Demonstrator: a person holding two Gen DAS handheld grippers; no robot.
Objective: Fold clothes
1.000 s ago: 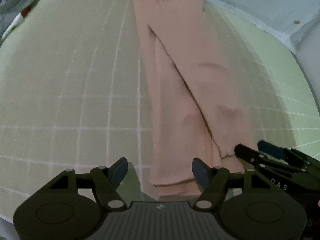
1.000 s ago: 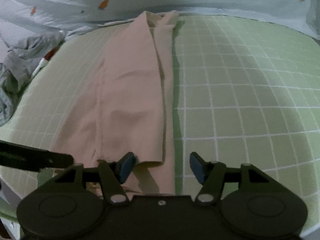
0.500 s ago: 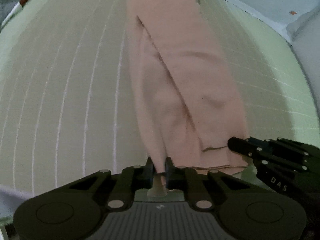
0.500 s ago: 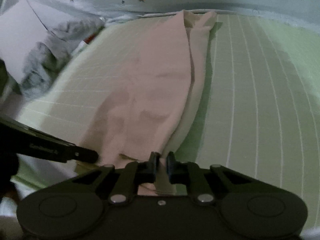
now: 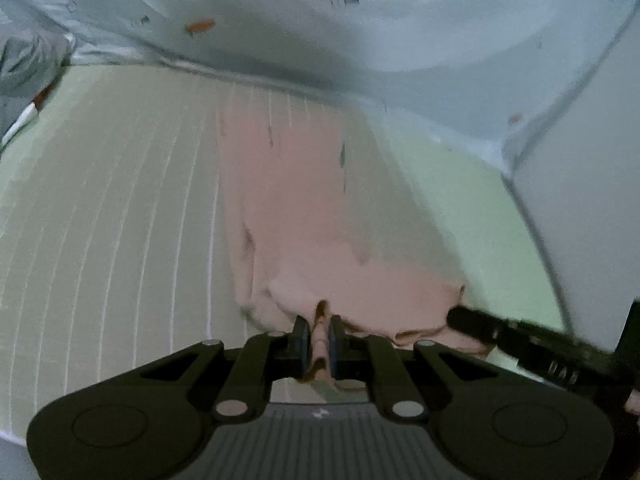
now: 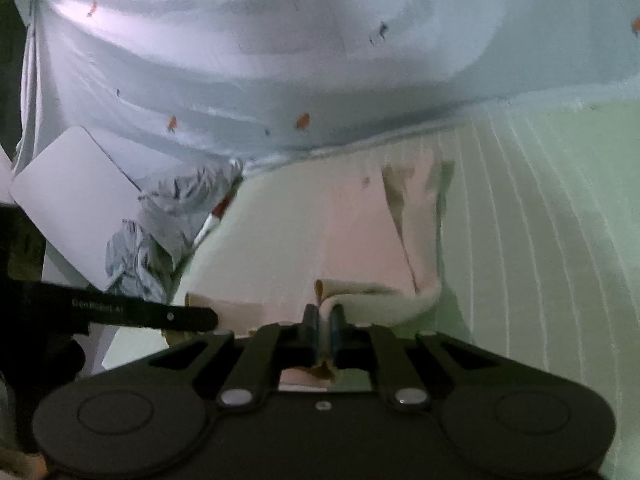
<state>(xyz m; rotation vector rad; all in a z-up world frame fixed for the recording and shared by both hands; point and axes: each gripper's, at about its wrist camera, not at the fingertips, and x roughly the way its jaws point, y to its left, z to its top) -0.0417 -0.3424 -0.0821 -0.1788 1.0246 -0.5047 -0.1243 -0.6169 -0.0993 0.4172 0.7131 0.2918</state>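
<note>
Both claws pinching the near end of a long pink garment that runs straight away from them

The left claw [image 5: 319,336] is closed on a bunched fold at the near left corner of the pink garment [image 5: 316,216]; the right claw [image 6: 323,332] is clamped on the near right corner, where the hem curls up off the surface; the two sit side by side, equally near. From that lifted end the cloth stretches lengthwise away across the green gridded mat [image 5: 112,208], its far end lying flat toward the pale blue sheet [image 6: 280,60]; I judge a fold would carry the held end forward along that long axis; a grey crumpled cloth [image 6: 160,232] lies off to the left.
</note>
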